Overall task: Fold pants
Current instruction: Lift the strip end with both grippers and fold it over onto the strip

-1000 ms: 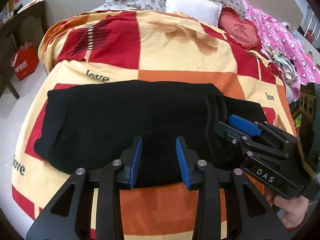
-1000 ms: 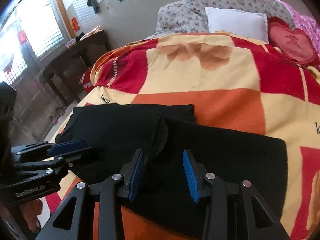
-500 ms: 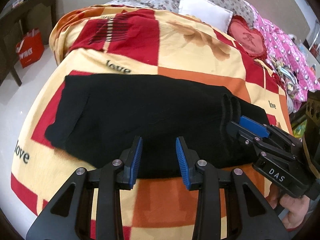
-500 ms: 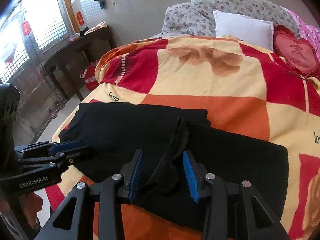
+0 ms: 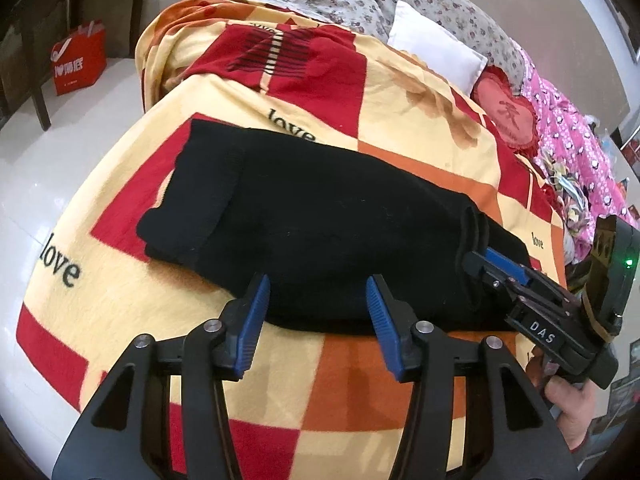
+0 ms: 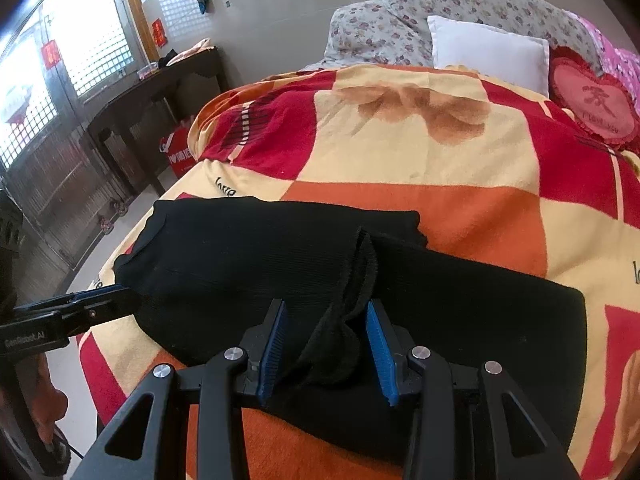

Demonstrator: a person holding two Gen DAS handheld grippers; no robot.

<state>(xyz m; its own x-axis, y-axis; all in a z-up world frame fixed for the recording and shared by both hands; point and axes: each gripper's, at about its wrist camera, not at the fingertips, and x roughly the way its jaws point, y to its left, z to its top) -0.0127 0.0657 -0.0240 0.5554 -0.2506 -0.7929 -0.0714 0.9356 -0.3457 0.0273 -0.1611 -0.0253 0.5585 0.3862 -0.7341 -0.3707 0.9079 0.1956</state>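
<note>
The pants (image 5: 328, 240) are plain black on a blanket (image 5: 400, 128) checked in red, orange and pale yellow with black "love" lettering, beside a white pillow (image 6: 488, 52), grey floral bedding (image 6: 392, 20), a red heart cushion (image 6: 596, 104) and blue-padded black grippers.

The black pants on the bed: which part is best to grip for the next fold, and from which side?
Grip the raised fold edge of the black pants, coming from the near side. It stands up as a ridge, so jaws can close across it. The right gripper already straddles it.

Black pants (image 5: 328, 236) lie flat on the checkered bed blanket (image 5: 400, 128).
</note>
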